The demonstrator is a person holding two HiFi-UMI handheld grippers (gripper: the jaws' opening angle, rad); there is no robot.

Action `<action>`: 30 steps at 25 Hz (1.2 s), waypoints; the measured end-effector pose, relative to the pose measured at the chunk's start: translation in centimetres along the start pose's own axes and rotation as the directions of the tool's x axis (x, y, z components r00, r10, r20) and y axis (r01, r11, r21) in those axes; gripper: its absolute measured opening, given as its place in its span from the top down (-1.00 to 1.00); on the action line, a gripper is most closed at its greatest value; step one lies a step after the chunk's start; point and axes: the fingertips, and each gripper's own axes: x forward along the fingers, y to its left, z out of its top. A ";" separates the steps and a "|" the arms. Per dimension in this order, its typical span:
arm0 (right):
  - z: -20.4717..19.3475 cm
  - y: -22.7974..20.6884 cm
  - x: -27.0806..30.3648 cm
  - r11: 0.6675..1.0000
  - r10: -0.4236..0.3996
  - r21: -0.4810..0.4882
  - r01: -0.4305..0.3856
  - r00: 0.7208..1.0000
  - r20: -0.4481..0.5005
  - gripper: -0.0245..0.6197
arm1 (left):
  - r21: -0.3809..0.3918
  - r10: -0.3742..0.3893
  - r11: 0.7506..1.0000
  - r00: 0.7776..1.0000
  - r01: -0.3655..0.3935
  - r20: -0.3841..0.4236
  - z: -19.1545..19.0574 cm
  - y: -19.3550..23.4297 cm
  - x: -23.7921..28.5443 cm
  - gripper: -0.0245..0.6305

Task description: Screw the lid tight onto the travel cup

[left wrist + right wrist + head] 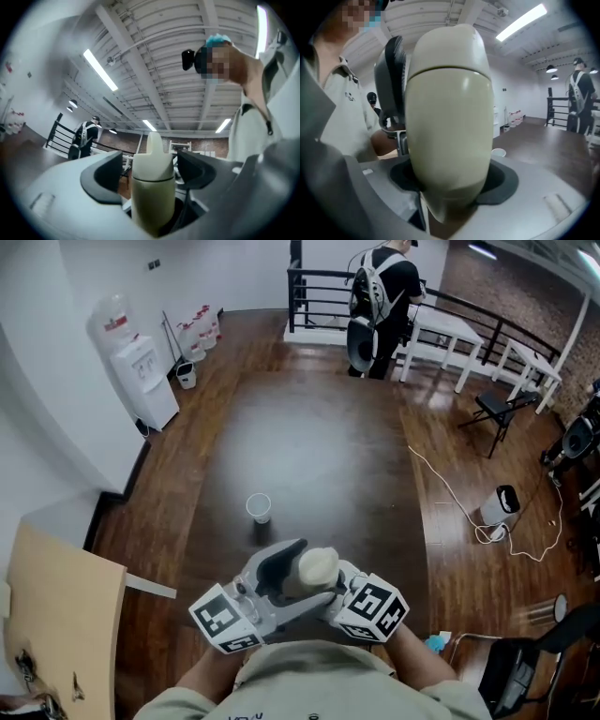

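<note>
Right gripper [339, 589] apparently grips travel cup [450, 140] (lid [449, 47] on).

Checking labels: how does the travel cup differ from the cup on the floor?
The travel cup is cream, the floor cup white. The travel cup is lidded; the floor cup is open-topped. The travel cup sits in the right gripper; the floor cup stands on the floor. Both are pale.

Cream travel cup [317, 569], spouted lid [153, 161] seated, upright, held mid-air.
</note>
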 end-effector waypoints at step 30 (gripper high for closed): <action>-0.5 4.6 0.0 0.977 0.186 -0.090 -0.195 0.978 -0.097 -0.01 | -0.118 -0.247 0.965 0.964 0.235 -0.100 -1.0 -2.8 0.1 -0.03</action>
